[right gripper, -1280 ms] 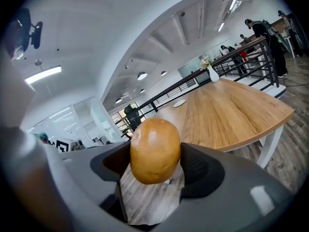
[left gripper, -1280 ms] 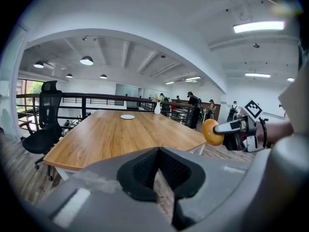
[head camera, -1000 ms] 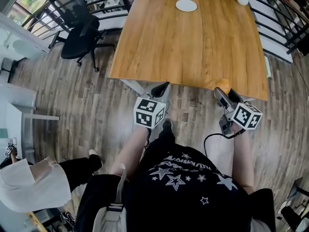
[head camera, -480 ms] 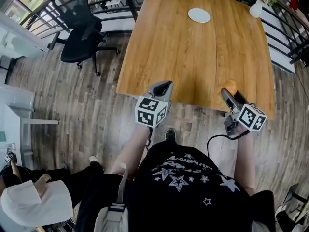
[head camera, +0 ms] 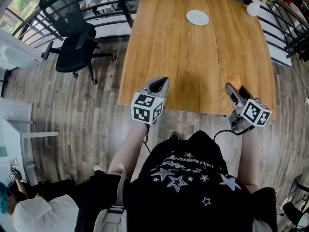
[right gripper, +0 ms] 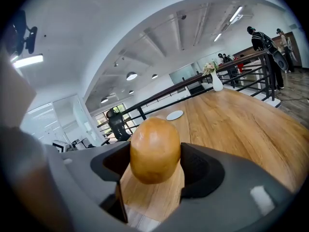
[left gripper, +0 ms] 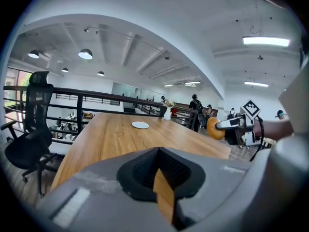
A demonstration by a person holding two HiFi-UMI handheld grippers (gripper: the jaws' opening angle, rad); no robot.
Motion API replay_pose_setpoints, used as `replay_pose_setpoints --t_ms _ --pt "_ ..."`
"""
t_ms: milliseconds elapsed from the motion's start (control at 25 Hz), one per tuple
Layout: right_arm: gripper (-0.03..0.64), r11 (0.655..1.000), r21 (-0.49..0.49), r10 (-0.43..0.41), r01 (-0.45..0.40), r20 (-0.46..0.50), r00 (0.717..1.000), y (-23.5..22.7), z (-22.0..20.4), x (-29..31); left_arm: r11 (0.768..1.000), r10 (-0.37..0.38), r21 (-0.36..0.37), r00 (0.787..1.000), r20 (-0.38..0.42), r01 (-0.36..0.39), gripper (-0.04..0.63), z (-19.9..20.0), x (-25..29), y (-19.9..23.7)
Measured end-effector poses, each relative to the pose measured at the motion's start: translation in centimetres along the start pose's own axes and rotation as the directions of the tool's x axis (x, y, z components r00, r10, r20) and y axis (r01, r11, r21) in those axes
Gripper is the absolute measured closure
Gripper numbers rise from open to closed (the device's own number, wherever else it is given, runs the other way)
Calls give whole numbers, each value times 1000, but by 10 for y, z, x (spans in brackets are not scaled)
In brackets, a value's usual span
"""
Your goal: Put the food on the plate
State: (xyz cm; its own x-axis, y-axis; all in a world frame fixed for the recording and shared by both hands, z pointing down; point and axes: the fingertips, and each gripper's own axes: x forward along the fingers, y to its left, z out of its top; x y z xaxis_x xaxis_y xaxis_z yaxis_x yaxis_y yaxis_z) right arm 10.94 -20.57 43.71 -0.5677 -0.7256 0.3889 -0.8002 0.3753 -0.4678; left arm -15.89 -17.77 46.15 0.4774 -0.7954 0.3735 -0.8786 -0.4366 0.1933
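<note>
1. Wearer's black star-print shirt (head camera: 183, 178) fills the bottom of the head view. Both forearms reach forward over a wood-plank floor (head camera: 87, 110).
2. Second person in white (head camera: 41, 215) sits at the bottom-left corner, well apart from the table.
3. Left gripper (head camera: 162, 82): tips just over the near edge of the wooden table (head camera: 183, 52). Its own view shows the jaws pressed together at the tips, only a thin slit below, nothing between them.
4. Right gripper (head camera: 235, 86): at the near right part of the table edge, well apart from the left one. Jaws stand wide and clamp a golden-brown bread roll (right gripper: 155, 150) from both sides.
5. Roll is held above the tabletop, not touching the wood, sticking up past the jaw tips.
6. Tabletop between the grippers and the far end is bare wood.
7. White plate (head camera: 197, 17) lies flat near the far end, slightly right of centre, well apart from the roll.
8. White vase with flowers (head camera: 253, 7) at the far right corner.
9. Black office chair (head camera: 72, 42) left of the table, beside a black railing (head camera: 120, 1) behind the far side.
</note>
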Motion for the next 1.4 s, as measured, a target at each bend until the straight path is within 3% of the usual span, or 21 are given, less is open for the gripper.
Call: replay_pose_setpoints --t_ms 360,560,1120,1400 --pt "288 1000 -27 6 -6 -16 1000 -22 26 27 1000 -8 -6 1000 5 8 594 13 24 8" --pt "288 998 -12 54 -55 -38 998 -33 58 73 999 36 -1 999 6 -36 594 37 53 34" --pt "288 995 -4 97 -98 -116 988 -74 115 172 999 42 29 999 6 -43 594 92 141 75" --pt "288 992 -45 108 -118 -177 978 -79 136 224 999 39 19 999 13 -39 594 113 176 94"
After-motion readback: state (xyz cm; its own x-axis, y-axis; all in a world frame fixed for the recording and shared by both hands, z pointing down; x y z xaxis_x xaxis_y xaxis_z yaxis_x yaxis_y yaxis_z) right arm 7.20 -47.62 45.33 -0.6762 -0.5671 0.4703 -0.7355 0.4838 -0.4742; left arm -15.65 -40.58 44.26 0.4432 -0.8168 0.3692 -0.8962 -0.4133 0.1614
